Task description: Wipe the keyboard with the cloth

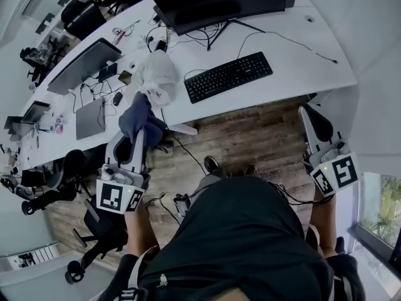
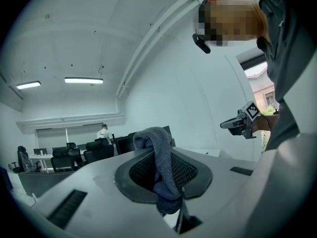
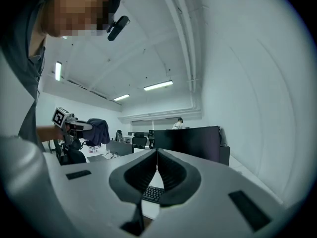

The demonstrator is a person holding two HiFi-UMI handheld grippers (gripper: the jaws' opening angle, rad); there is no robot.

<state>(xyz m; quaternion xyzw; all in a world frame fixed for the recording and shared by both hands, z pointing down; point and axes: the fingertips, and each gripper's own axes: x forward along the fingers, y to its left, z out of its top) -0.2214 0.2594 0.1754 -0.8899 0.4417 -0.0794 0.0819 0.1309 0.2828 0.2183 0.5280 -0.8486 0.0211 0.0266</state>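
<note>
Left gripper: jaws clamped on one cloth, a blue-grey towel. The fold is pinched low and the rest bunches ahead of the jaws, which probably leaves a loose pad for wiping.

Right gripper: jaws pressed together with nothing between them. It is held out to the right, likely free to steady the work.

One black keyboard lies on the white desk, beyond both grippers and to the right of the cloth, not touching it. One monitor stands farther back.

Count: two grippers, one cloth, one keyboard.
</note>
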